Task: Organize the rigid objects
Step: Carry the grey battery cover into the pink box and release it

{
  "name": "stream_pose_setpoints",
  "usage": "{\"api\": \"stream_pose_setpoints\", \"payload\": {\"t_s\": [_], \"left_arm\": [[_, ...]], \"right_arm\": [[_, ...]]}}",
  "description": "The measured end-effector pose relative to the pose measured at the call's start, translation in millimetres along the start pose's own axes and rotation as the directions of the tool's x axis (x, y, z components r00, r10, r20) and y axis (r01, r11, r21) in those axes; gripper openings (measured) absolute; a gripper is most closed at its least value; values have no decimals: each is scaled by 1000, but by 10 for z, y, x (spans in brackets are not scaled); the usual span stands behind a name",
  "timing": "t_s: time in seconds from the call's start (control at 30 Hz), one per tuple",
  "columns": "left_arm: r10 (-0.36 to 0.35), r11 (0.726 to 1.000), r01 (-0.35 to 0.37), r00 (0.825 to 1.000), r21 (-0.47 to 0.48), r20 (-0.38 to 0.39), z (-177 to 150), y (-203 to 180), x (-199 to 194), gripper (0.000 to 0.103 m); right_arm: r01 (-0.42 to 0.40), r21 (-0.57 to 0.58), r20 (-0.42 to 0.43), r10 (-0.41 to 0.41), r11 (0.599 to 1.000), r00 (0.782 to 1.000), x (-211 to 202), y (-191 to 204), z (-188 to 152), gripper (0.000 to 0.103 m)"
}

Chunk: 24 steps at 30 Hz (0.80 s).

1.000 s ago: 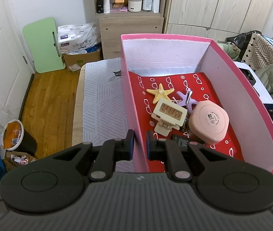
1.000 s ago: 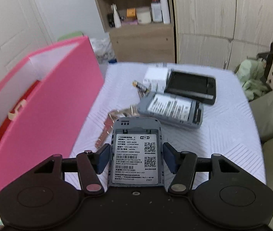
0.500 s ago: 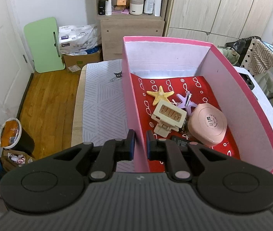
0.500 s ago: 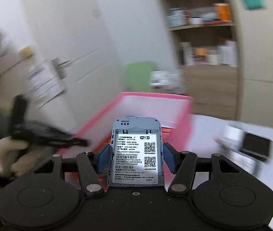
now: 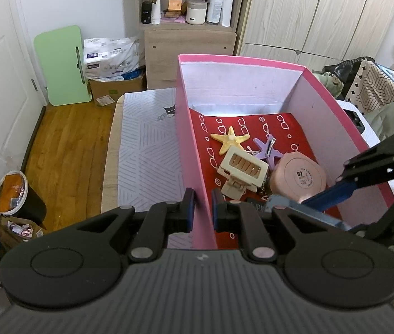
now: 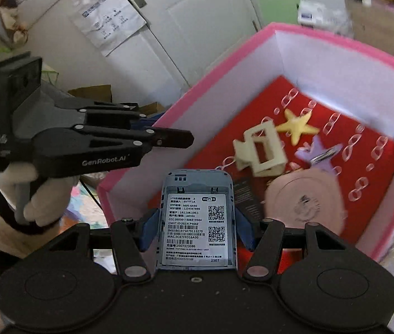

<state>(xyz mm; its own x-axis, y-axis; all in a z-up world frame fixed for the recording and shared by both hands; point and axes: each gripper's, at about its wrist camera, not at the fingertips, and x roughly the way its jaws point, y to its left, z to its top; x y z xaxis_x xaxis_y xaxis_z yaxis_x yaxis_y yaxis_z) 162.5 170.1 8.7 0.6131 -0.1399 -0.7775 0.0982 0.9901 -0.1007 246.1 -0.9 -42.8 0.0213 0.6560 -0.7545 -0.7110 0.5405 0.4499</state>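
Observation:
A pink box (image 5: 241, 59) with a red patterned floor stands on the bed. Inside lie a yellow starfish (image 5: 230, 140), a cream claw clip (image 5: 242, 168), a purple star clip (image 5: 267, 150) and a round pink compact (image 5: 298, 178). My left gripper (image 5: 202, 208) is shut on the box's left wall. My right gripper (image 6: 197, 222) is shut on a grey-blue wifi router (image 6: 197, 217), label up, and holds it over the near end of the box (image 6: 219, 66). In the left wrist view the right gripper (image 5: 344, 186) reaches in over the right wall.
The white patterned mattress (image 5: 146, 144) lies left of the box, with wooden floor (image 5: 66, 144) and a bin (image 5: 16, 194) beyond. A shelf unit (image 5: 188, 36) and wardrobe (image 5: 322, 14) stand behind. Clothes (image 5: 377, 89) are piled at the right. A gloved hand (image 6: 44, 194) holds the left gripper (image 6: 180, 139).
My right gripper has swung left with the router, from above the bed's loose items to above the box, and now shows in the left wrist view. The left gripper stayed put.

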Motion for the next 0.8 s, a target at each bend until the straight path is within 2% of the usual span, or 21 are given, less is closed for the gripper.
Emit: {"api": "stream_pose_setpoints", "payload": {"t_s": [0.17, 0.27, 0.43, 0.53, 0.63, 0.8], "left_arm": [[-6, 1000, 6, 1000, -7, -3, 22, 10, 22, 12], [-12, 1000, 11, 1000, -18, -5, 14, 31, 35, 13], [-8, 1000, 8, 1000, -16, -3, 14, 12, 39, 13], [-8, 1000, 8, 1000, -16, -4, 15, 17, 40, 13], [-11, 1000, 11, 1000, -20, -5, 19, 25, 42, 13], [-13, 1000, 13, 1000, -19, -8, 31, 25, 50, 13]], "right_arm": [[32, -2, -27, -32, 999, 999, 90, 22, -13, 64], [112, 50, -27, -111, 992, 993, 108, -3, -21, 64], [118, 56, -53, -115, 991, 992, 146, -60, -44, 64], [141, 17, -60, -139, 990, 988, 164, -38, -45, 64], [202, -79, -36, -205, 976, 978, 157, 46, -68, 64], [323, -181, -21, -332, 929, 943, 182, 39, -45, 64]]}}
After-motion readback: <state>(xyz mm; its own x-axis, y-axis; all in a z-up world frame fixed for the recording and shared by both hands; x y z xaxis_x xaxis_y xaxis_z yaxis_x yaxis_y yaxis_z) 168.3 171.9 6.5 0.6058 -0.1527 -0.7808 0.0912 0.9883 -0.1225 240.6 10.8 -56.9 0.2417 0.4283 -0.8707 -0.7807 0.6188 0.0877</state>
